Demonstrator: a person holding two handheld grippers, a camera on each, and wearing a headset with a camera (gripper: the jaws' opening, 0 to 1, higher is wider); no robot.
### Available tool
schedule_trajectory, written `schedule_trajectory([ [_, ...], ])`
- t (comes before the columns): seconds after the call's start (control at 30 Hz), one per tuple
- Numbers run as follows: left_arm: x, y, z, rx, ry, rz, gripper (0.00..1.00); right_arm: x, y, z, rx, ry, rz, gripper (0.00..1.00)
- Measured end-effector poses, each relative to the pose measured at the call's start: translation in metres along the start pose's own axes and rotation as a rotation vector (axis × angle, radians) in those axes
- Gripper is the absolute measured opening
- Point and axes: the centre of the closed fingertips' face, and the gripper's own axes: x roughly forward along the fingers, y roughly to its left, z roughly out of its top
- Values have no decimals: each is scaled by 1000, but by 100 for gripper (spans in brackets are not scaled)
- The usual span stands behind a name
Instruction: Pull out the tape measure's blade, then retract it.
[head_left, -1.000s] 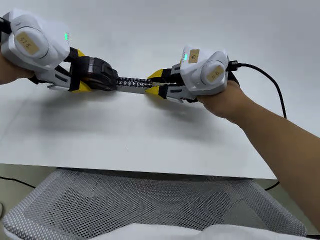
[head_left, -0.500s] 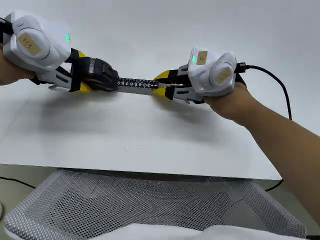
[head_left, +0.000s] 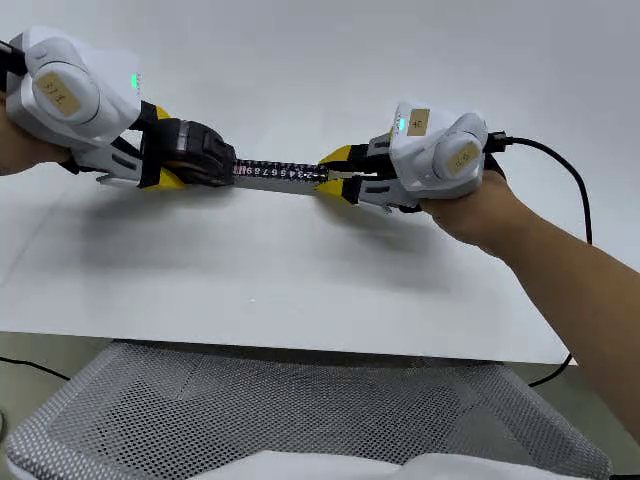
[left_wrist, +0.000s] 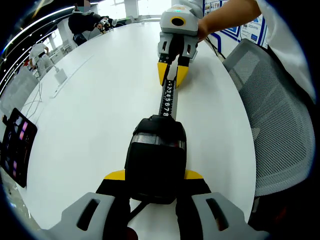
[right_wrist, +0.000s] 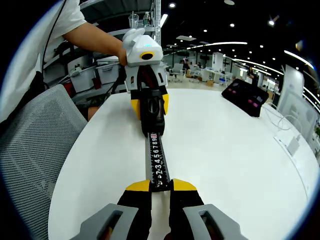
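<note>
A black tape measure case (head_left: 196, 153) (left_wrist: 156, 164) is held just above the white table (head_left: 300, 270), with my left gripper (head_left: 168, 160) (left_wrist: 155, 175) shut on it. Its black blade with white numerals (head_left: 280, 172) (left_wrist: 167, 100) (right_wrist: 156, 162) runs out to the right. My right gripper (head_left: 338, 176) (right_wrist: 156, 189) is shut on the blade's end. In the right gripper view the case (right_wrist: 151, 111) sits straight ahead between the other gripper's yellow-tipped jaws.
A grey mesh chair (head_left: 300, 410) stands at the table's near edge. A black cable (head_left: 560, 170) trails from the right gripper across the table. A dark tablet (left_wrist: 15, 145) (right_wrist: 245, 92) and a white charger with cord (left_wrist: 60, 77) lie further off.
My right gripper has moved rightward, away from the case, and more of the blade shows between the two grippers. The left gripper has held its place.
</note>
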Motion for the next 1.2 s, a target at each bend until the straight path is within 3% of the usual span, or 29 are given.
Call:
schedule_trajectory([
  [0.63, 2, 2, -2, -3, -1, 2, 30, -19, -1, -13, 5, 20, -4, 8],
  [1.2, 3, 2, -1, -6, -4, 3, 30, -23, -1, -18, 11, 23, -8, 8],
])
